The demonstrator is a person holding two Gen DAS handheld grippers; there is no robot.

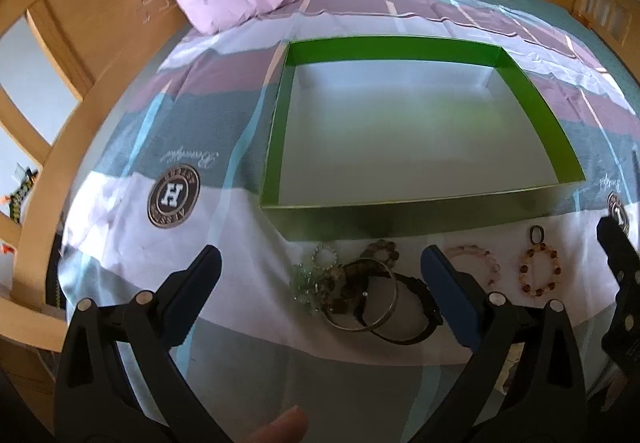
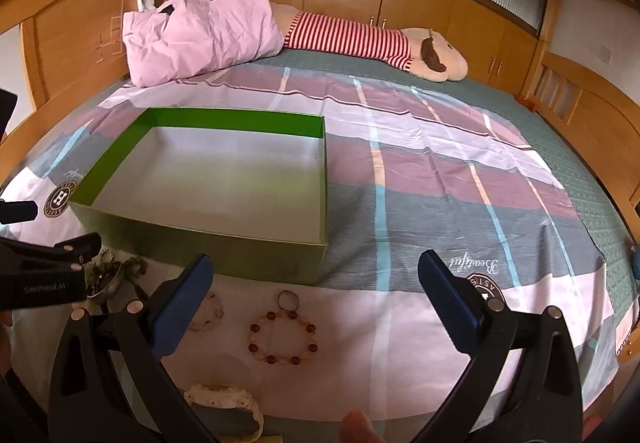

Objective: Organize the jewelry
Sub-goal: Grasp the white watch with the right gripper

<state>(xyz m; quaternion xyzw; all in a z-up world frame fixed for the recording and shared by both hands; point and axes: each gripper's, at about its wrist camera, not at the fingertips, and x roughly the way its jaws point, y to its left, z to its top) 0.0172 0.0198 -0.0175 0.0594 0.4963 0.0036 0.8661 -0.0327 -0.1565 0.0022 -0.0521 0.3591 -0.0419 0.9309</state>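
Much of the jewelry pile (image 1: 352, 291) is a tangle just in front of the green box (image 1: 532, 111): a green bead bracelet, metal bangles and a dark band overlap so that single pieces are hard to separate. A pink bead bracelet (image 1: 480, 263) is partly hidden behind one finger of the left gripper (image 1: 320, 271). A white watch (image 2: 228, 403) is cut off by the frame's lower edge, nearer than the box. The box sits open on the striped bedspread (image 2: 420, 171), its white inside holding nothing. An amber bead bracelet (image 2: 282, 339) with a small ring lies in front of the box's near right corner. Beyond the box are a pink pillow (image 2: 200, 31) and a striped plush toy (image 2: 360, 39). Both the left gripper and the right gripper (image 2: 314, 271) are spread wide, grasping nothing
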